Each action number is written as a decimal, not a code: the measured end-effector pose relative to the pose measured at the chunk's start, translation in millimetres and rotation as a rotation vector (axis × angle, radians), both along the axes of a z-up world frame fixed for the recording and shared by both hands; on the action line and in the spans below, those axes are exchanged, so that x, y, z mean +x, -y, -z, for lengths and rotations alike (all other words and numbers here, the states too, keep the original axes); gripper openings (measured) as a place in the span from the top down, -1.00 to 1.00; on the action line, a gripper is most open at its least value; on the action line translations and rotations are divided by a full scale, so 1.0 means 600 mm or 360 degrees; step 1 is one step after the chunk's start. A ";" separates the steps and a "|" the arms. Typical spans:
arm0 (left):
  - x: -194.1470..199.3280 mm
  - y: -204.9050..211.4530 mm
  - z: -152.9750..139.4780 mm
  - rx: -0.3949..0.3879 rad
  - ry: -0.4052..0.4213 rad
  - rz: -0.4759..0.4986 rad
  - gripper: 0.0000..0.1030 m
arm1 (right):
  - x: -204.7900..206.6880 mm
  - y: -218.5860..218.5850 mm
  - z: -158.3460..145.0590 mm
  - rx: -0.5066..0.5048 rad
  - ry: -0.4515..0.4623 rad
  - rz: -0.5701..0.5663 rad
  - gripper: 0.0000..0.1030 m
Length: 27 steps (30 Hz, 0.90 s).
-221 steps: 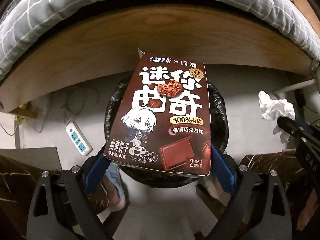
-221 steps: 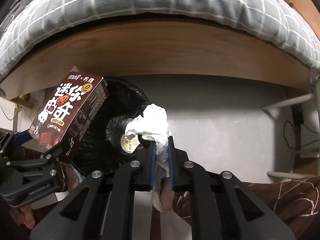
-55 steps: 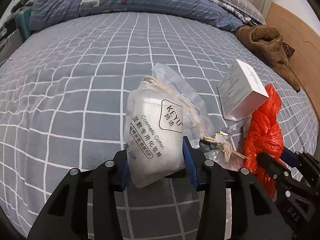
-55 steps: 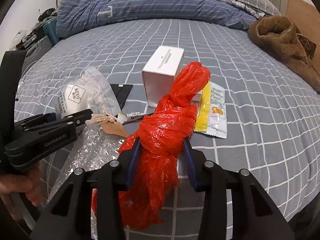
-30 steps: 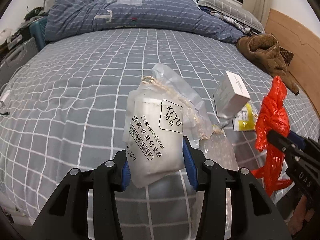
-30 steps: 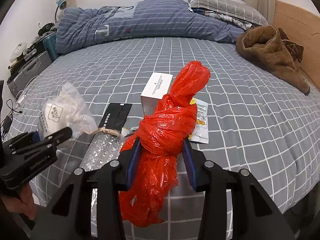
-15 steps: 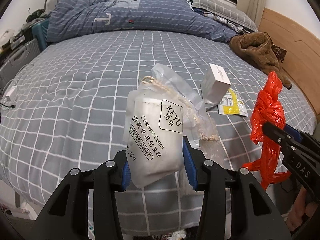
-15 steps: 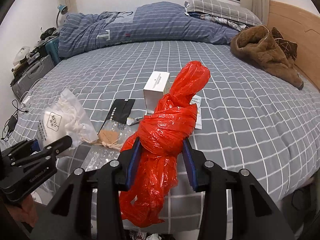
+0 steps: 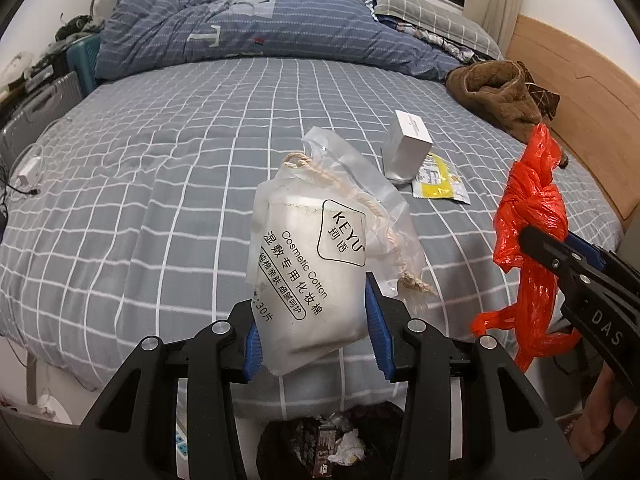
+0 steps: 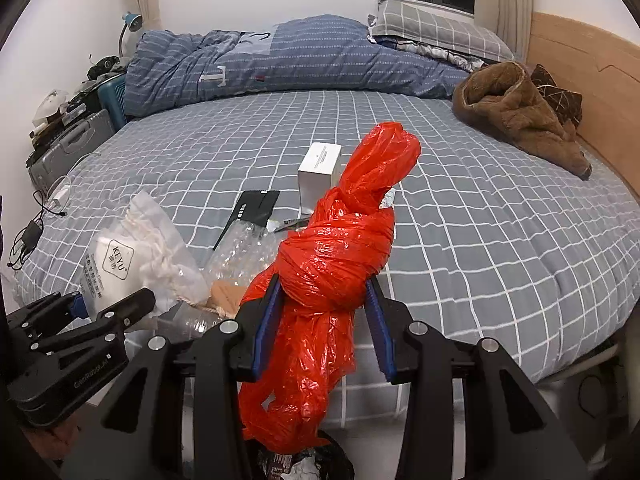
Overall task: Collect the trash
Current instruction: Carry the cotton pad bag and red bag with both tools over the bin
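My left gripper (image 9: 312, 320) is shut on a white cosmetic cotton pad bag (image 9: 308, 264) with a rope drawstring, held up in front of the bed. My right gripper (image 10: 324, 308) is shut on a knotted red plastic bag (image 10: 340, 248), whose tail hangs below the fingers. In the left wrist view the red plastic bag (image 9: 528, 216) hangs at the right edge. A black-lined trash bin (image 9: 332, 448) with a brown carton and tissue inside shows at the bottom, under both grippers; the trash bin (image 10: 304, 464) also peeks in below the red bag.
On the grey checked bed (image 9: 160, 160) lie a white box (image 10: 320, 176), a yellow packet (image 9: 438, 184), a black card (image 10: 256, 208) and bubble wrap (image 10: 244, 252). A brown garment (image 10: 516, 120) lies by the wooden headboard (image 10: 580, 64). A blue quilt (image 10: 280, 64) lies at the far side.
Both grippers have drawn back from the bed with their loads still held. The items on the bed look farther off, and the bed's near edge and the bin below have come into view.
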<state>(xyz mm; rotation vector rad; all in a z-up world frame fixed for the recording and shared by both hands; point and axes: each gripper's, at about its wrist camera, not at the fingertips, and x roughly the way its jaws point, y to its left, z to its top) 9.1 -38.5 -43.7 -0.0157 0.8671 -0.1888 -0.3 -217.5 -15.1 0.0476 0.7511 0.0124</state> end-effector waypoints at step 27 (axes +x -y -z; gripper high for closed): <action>-0.181 -0.029 0.021 -0.0013 -0.0064 -0.0033 0.18 | -0.170 -0.020 0.015 0.0012 -0.0062 -0.0048 0.24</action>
